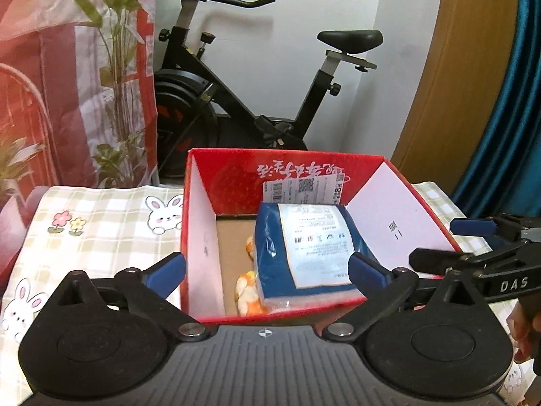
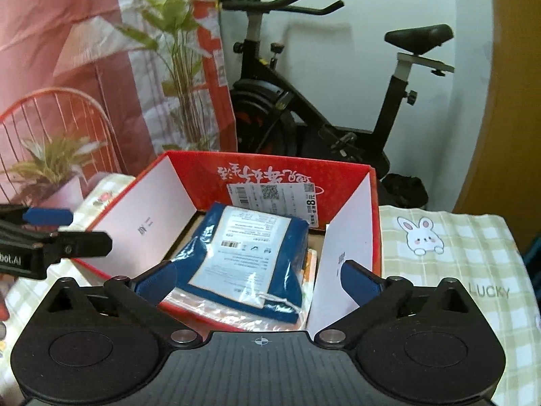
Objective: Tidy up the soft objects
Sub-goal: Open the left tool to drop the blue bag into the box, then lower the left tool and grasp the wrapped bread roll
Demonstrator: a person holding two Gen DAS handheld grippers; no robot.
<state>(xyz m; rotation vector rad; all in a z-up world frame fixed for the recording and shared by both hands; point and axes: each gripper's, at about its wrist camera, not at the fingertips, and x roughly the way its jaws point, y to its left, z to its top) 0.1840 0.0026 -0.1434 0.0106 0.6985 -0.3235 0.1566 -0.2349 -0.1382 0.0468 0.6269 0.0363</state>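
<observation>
The flat blue plastic-wrapped soft package with a white printed label (image 1: 311, 250) lies inside the red cardboard box with white inner flaps (image 1: 199, 223), tilted, its far end propped toward the box's back wall and its near end low at the front edge. Its long axis runs roughly away from both grippers, front to back. Under and beside it sits an orange-and-white soft item (image 1: 248, 291), partly hidden.

The left gripper (image 1: 267, 270) has its blue-padded fingers spread wide with nothing between the pads; the package lies ahead of it and below, offset toward its right finger. The right gripper (image 2: 258, 280) is likewise spread wide and empty, with the package (image 2: 247, 257) directly ahead and below, nearly centred between its fingers. Neither touches the package or the box.

By my reading, the package is already placed, and the right gripper is the better aligned if it needs nudging flat. The box stands on a checked tablecloth with rabbit prints (image 2: 449, 253); a black exercise bike (image 1: 243, 77) stands behind.
</observation>
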